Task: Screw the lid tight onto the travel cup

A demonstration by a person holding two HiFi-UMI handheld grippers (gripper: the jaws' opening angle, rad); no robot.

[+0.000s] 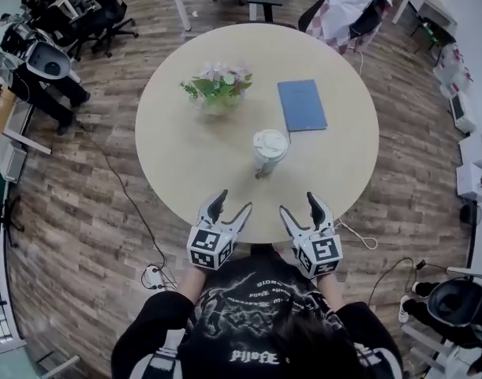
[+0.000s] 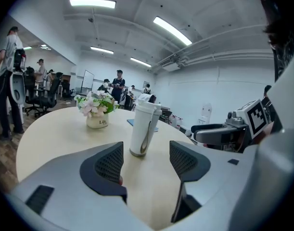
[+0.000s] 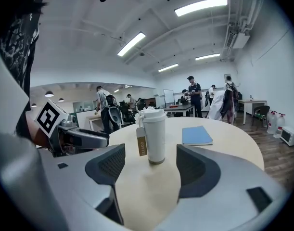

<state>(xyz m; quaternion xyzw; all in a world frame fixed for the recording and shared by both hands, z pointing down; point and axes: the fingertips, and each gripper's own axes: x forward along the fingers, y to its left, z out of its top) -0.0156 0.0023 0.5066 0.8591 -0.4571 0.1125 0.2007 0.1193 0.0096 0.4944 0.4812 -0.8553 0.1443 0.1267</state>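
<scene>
A white travel cup (image 1: 269, 152) with its lid on stands upright near the middle of the round table (image 1: 177, 156). A small brown tag hangs from the cup's (image 3: 155, 134) rim. Both grippers hover over the table's near edge, short of the cup. My left gripper (image 1: 233, 204) is open and empty, and the cup (image 2: 144, 127) stands ahead of its jaws. My right gripper (image 1: 301, 202) is also open with nothing in it. Each gripper shows in the other's view, the right gripper (image 2: 219, 134) at the right and the left gripper (image 3: 74, 138) at the left.
A pot of flowers (image 1: 218, 90) stands at the table's far left and a blue notebook (image 1: 301, 105) lies at the far right. Office chairs, desks and people fill the room around the table. A cable (image 1: 122, 188) trails on the wood floor at the left.
</scene>
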